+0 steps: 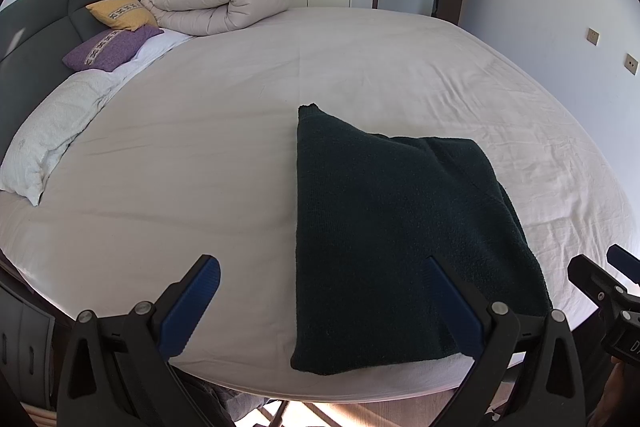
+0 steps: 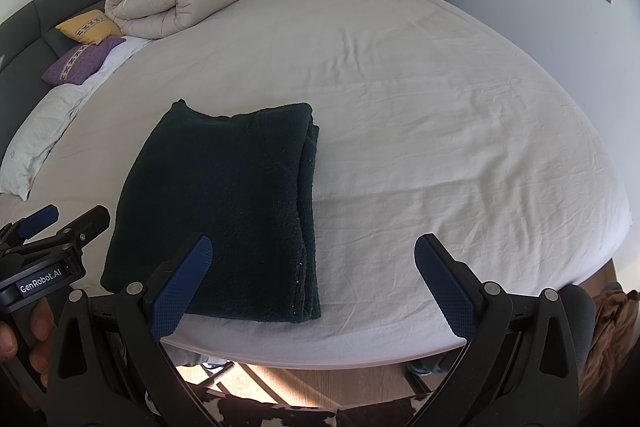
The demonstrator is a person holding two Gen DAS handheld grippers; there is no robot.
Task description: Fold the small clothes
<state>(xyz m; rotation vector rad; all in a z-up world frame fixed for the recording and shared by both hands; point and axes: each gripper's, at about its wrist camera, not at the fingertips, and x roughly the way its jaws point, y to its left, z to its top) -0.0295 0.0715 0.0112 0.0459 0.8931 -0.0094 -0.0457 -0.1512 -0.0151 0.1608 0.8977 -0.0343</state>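
Dark green sweater point(image 2: 224, 203) folded, flat on bed point(image 2: 440, 107) near front edge, long axis running away from edge; left claw point(image 1: 320, 303) open, empty, nearer; right claw point(image 2: 316, 279) open, empty, sweater toward its left.

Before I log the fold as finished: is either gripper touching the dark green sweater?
Apart. In the right wrist view, the right gripper and the left gripper are both open and empty, drawn back from the folded dark green sweater on the bed.
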